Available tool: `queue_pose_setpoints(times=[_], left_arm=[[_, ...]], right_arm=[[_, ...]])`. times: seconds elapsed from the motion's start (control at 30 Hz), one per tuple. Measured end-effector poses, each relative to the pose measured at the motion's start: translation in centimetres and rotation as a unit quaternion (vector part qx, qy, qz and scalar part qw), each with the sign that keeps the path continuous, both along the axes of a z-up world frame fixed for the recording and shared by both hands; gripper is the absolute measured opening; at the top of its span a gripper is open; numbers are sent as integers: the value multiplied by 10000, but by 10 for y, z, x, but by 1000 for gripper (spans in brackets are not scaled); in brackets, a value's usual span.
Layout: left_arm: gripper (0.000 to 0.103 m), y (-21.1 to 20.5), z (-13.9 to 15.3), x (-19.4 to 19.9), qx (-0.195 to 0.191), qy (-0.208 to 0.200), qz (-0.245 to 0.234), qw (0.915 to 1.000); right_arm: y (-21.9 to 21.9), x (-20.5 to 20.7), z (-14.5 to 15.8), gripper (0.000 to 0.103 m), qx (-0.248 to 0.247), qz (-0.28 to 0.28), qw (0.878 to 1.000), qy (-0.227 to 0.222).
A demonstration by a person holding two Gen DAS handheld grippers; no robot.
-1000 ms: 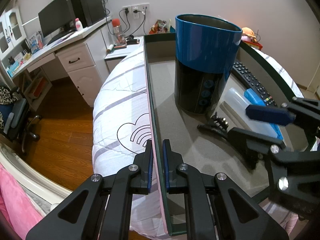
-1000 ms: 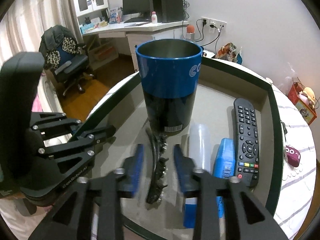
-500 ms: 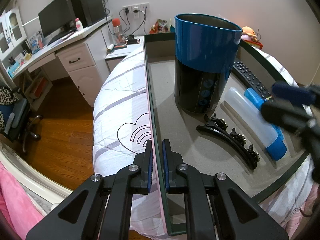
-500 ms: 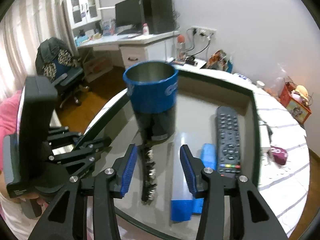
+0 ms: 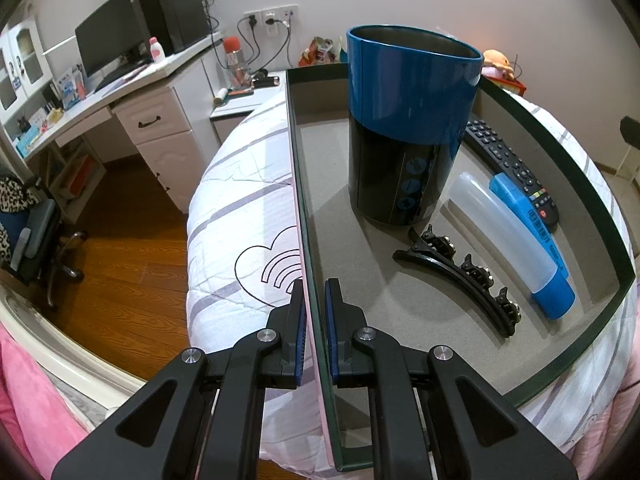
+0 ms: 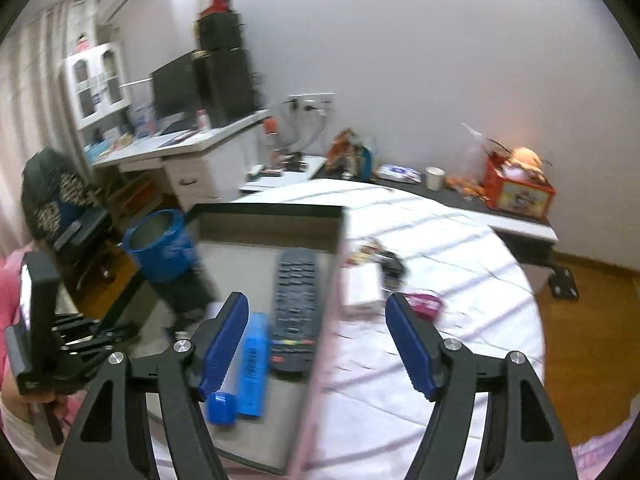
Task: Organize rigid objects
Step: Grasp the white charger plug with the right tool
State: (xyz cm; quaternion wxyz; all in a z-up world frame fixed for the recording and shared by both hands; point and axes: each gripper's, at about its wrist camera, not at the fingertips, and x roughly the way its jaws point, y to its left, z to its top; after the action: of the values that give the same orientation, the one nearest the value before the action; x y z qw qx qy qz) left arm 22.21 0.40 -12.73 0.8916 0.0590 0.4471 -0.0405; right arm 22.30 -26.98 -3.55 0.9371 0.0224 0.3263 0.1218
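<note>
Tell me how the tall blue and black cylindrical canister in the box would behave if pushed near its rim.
The tall blue and black cylindrical canister stands upright and open-topped, so a push near the rim would probably tip it. Its glossy wall looks slippery. Toppled, it would likely roll toward the black hair clip beside it.

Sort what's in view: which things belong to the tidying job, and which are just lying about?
Job: tray, blue-and-black cup, hair clip, remote, bottle with blue cap, small pink item on the bed.
Lying about: monitor, office chair, plush toy.

A white desk [image 5: 152, 92] carries a dark monitor [image 5: 108, 46] (an office chair [image 5: 36, 236] stands nearby).
</note>
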Motion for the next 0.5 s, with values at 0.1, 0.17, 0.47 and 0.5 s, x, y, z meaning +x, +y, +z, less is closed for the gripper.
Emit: queue_pose_setpoints(times=[0.1,0.17,0.47,0.5], left_arm=[[7,-1,-1,0,27,11,-9,10000],[7,-1,-1,-1,35,17,-12,10000],[8,0,-1,-2,22,55,-16,10000],[8,0,-1,-2,15,53,-14,10000]], right_arm=[[-25,4,-9,73,-31,-262,9996,113],[-38,9,-17,73,-48,-376,9990,238],[-71,30,-61,73,-133,-489,9955,801],[-71,32,-64,73,-147,-469,9954,817]])
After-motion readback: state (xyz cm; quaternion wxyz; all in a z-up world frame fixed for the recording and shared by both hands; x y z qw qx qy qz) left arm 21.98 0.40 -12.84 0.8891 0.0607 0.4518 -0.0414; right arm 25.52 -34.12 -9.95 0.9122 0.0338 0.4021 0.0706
